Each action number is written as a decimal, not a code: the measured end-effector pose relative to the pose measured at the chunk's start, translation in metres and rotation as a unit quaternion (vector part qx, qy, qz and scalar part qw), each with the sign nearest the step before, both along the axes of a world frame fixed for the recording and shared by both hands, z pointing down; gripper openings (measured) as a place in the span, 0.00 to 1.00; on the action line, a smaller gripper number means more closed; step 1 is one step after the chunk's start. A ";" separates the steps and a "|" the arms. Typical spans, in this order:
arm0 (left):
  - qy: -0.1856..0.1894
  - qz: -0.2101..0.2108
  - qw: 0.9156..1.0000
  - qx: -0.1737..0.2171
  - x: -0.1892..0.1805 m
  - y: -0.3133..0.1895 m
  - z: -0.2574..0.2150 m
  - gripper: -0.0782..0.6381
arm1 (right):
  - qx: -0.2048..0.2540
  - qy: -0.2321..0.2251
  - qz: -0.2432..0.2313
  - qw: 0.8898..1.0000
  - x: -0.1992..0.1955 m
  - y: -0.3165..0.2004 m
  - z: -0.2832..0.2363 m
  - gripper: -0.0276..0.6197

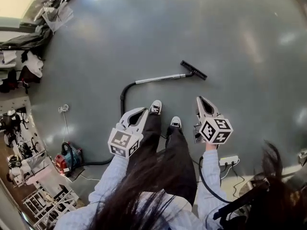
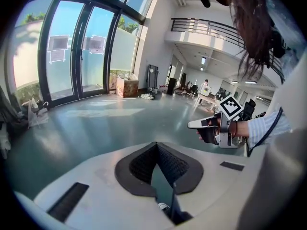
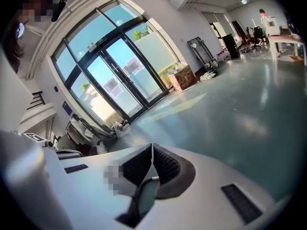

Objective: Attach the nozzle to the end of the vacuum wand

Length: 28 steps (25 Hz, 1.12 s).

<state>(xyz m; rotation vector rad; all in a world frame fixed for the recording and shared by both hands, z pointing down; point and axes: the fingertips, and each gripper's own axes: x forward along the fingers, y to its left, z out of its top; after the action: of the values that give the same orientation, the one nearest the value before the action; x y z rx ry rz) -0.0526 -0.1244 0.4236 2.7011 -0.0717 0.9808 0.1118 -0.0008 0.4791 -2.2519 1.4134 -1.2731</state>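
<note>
The left gripper [image 1: 142,111] and right gripper [image 1: 200,99] both have their fingers closed on nothing. Farther off on the floor [image 1: 240,42], the nozzle [image 1: 194,70] meets the wand [image 1: 160,78]. The hose [image 1: 123,96] disappears behind the left gripper.

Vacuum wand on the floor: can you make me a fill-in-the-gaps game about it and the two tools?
The long silver metal vacuum wand lies on a smooth floor coloured ____.
The flat, wide nozzle at the wand's far end is coloured ____.
The left tool and the right tool both have jaws that are ____.
The person's black-and-white shoes stand between the two ____.
Missing words: grey; black; shut; tools.
</note>
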 end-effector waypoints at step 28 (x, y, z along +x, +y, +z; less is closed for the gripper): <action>0.119 0.015 0.989 -0.082 -0.288 -0.096 -0.075 0.12 | -0.055 0.089 0.002 0.995 -0.309 -0.115 -0.120 0.06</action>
<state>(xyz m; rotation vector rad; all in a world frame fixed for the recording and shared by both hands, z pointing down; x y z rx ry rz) -0.3407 -0.2199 0.3483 2.6500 0.0918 0.6334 -0.1969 -0.1155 0.3590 -2.4955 1.4260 -1.2037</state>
